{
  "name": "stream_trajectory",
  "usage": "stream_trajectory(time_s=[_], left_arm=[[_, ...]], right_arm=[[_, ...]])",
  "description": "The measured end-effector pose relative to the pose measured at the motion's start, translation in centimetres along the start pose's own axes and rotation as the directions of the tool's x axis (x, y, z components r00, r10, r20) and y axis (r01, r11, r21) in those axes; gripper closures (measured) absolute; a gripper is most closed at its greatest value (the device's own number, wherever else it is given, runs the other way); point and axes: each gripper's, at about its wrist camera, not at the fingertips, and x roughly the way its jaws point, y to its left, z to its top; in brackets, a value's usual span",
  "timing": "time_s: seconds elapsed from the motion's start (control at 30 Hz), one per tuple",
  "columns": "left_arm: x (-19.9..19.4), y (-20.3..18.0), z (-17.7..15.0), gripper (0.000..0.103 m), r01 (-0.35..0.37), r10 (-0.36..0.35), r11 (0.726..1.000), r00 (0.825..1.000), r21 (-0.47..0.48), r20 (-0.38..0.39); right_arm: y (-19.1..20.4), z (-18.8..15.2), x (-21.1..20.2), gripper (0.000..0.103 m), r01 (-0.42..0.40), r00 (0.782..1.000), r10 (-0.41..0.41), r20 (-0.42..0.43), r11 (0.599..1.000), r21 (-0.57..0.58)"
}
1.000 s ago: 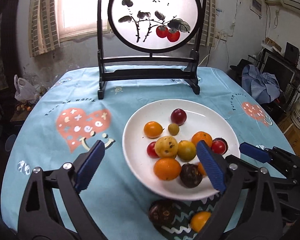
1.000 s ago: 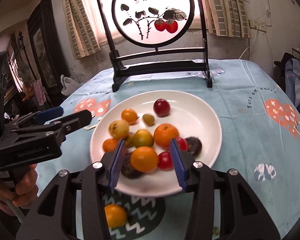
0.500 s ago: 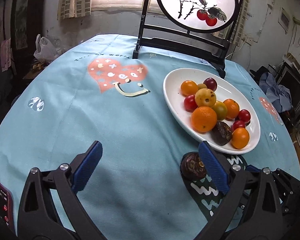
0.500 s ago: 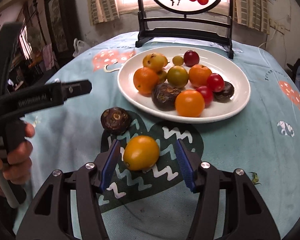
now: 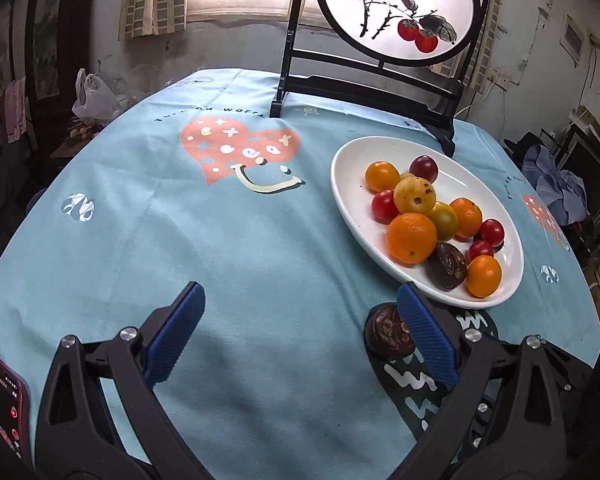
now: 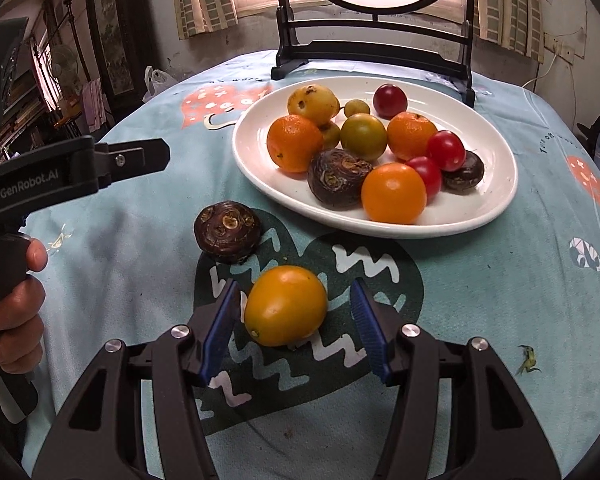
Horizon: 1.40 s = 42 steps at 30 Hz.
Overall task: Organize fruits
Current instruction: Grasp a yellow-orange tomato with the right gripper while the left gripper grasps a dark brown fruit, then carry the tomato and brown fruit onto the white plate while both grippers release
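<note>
A white plate (image 6: 260, 168) holds several fruits: oranges, red tomatoes, a yellow pear and dark water chestnuts. It also shows in the left wrist view (image 5: 352, 208). A yellow-orange fruit (image 6: 286, 306) lies on the cloth between the open fingers of my right gripper (image 6: 296, 328), with gaps on both sides. A dark water chestnut (image 6: 227, 231) lies loose left of it, and in the left wrist view (image 5: 386, 334) beside the right finger. My left gripper (image 5: 300, 332) is open and empty over bare cloth; its body shows in the right wrist view (image 6: 80, 168).
A black-framed round painted screen (image 5: 396, 12) stands at the table's far side behind the plate. The table has a blue cloth (image 5: 180, 240) with heart prints. A phone (image 5: 0, 396) lies at the near left edge. Clutter stands beyond the table edges.
Both grippers have pulled back from the plate toward the near edge. My right gripper has come down around the loose yellow-orange fruit. The left gripper has swung left over bare cloth.
</note>
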Motion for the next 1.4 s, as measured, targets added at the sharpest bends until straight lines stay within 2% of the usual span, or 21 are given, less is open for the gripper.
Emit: stream_trajectory(time_s=[0.2, 0.43, 0.53, 0.7, 0.83, 0.9, 0.97, 1.1, 1.17, 1.2, 1.27, 1.4], left_arm=[[0.0, 0.2, 0.1, 0.004, 0.000, 0.000, 1.000, 1.000, -0.012, -0.003], [-0.1, 0.2, 0.1, 0.004, -0.003, 0.003, 1.000, 1.000, -0.007, 0.001], [-0.1, 0.1, 0.0, 0.004, -0.007, 0.007, 1.000, 1.000, -0.003, 0.001], [0.3, -0.2, -0.2, 0.005, -0.021, 0.021, 1.000, 1.000, 0.015, -0.005], [0.9, -1.3, -0.7, 0.005, 0.011, -0.009, 0.998, 0.999, 0.067, -0.034], [1.4, -2.4, -1.1, 0.005, 0.047, -0.040, 0.991, 0.997, 0.125, -0.064], [1.8, -3.6, -1.7, 0.006, 0.051, -0.038, 0.981, 0.997, 0.190, -0.073], [2.6, -5.5, -2.7, 0.014, 0.080, -0.053, 0.958, 0.993, 0.275, -0.103], [3.1, -6.3, -3.0, 0.023, 0.097, -0.062, 0.948, 0.991, 0.303, -0.122], [3.4, -6.6, -3.1, 0.025, 0.101, -0.062, 0.944, 0.989, 0.313, -0.131], [4.2, -7.0, -3.4, 0.037, 0.112, -0.063, 0.940, 0.985, 0.323, -0.161], [4.8, -7.1, -3.5, 0.043, 0.120, -0.067, 0.939, 0.983, 0.324, -0.170]], right_arm=[[-0.2, 0.0, 0.2, 0.047, -0.007, 1.000, 0.007, -0.004, 1.000, 0.013], [0.2, -0.1, 0.1, 0.063, -0.017, 1.000, 0.017, -0.008, 1.000, -0.008], [-0.1, -0.2, -0.3, 0.064, -0.034, 0.999, 0.034, -0.003, 0.999, 0.011], [-2.3, 0.5, -2.8, 0.064, -0.060, 0.996, 0.052, 0.076, 0.992, 0.109], [-4.3, 0.8, -4.4, 0.064, -0.056, 0.992, 0.033, 0.125, 0.981, 0.186], [-5.1, 0.8, -4.7, 0.064, -0.053, 0.991, 0.025, 0.129, 0.974, 0.220], [-5.5, 0.8, -4.7, 0.064, -0.057, 0.992, 0.027, 0.127, 0.970, 0.237], [-5.3, 0.8, -4.9, 0.064, -0.059, 0.991, 0.030, 0.131, 0.971, 0.230], [-5.1, 0.8, -4.9, 0.064, -0.057, 0.991, 0.028, 0.132, 0.974, 0.220], [-5.0, 0.8, -4.9, 0.064, -0.054, 0.991, 0.026, 0.133, 0.975, 0.217], [-5.0, 0.8, -5.0, 0.064, -0.055, 0.991, 0.026, 0.135, 0.975, 0.215], [-5.0, 0.9, -5.3, 0.064, -0.056, 0.989, 0.025, 0.147, 0.975, 0.216]])
